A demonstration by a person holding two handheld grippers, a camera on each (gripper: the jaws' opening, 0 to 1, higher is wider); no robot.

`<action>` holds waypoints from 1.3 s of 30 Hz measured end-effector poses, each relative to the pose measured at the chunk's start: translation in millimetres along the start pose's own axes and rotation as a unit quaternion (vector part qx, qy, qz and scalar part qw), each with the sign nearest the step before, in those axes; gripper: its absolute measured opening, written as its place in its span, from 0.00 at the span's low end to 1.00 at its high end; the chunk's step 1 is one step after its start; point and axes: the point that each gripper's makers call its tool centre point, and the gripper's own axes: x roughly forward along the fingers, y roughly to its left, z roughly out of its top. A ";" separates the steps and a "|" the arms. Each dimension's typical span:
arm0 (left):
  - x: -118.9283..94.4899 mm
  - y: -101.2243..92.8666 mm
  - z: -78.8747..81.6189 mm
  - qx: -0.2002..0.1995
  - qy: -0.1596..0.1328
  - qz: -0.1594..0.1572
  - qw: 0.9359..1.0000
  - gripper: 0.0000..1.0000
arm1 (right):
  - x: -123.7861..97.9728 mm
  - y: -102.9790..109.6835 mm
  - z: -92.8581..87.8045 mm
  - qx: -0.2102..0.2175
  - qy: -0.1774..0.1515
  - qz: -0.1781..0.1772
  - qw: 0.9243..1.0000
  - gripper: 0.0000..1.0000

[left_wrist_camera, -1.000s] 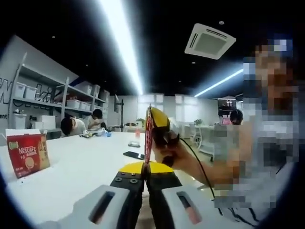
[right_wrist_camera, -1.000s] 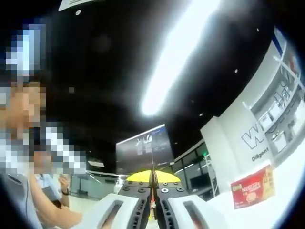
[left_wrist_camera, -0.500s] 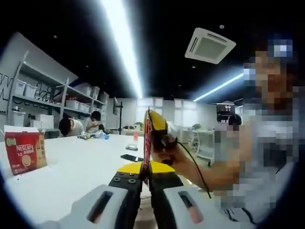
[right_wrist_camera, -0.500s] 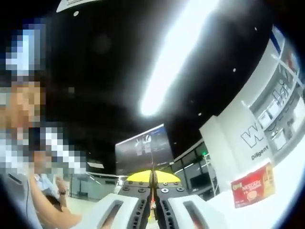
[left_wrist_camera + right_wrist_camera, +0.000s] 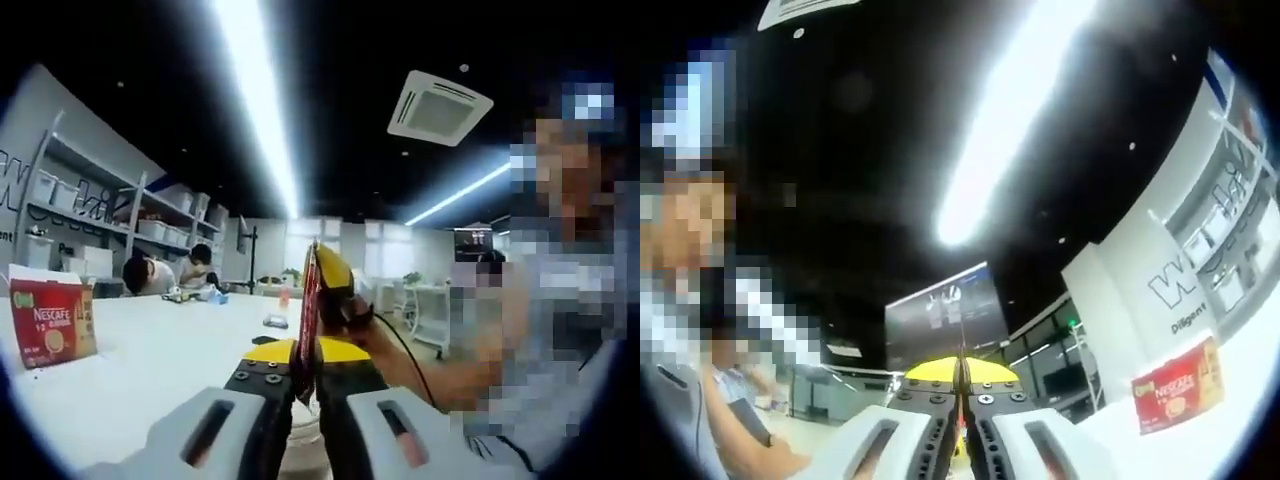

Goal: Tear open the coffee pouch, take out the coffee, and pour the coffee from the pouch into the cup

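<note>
My left tool (image 5: 305, 385) is clenched on the coffee pouch (image 5: 308, 315), a thin red sachet standing edge-on and upright between its jaws. Just below, between the jaws, I see the rim of a white cup (image 5: 305, 440). Beyond it my right tool (image 5: 335, 285) grips the pouch's upper end. In the right gripper view, that tool (image 5: 960, 405) is pinched shut on the pouch edge. Far left on the white bench (image 5: 150, 370) stands a red Nescafé box (image 5: 50, 322).

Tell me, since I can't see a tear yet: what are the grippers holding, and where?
Both hold the red coffee pouch: left gripper clamps its lower end, right gripper its top edge.
</note>
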 end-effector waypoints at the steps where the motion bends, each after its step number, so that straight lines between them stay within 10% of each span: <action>1: 1.7 -1.5 -0.2 0.000 0.001 -0.003 1.000 0.09 | -0.2 -0.2 -1.0 -0.001 0.002 0.000 1.000 0.02; 39: 9.7 -3.5 -3.2 0.010 0.032 -0.003 0.999 0.04 | -8.7 -1.0 1.9 -0.010 0.002 0.001 1.000 0.02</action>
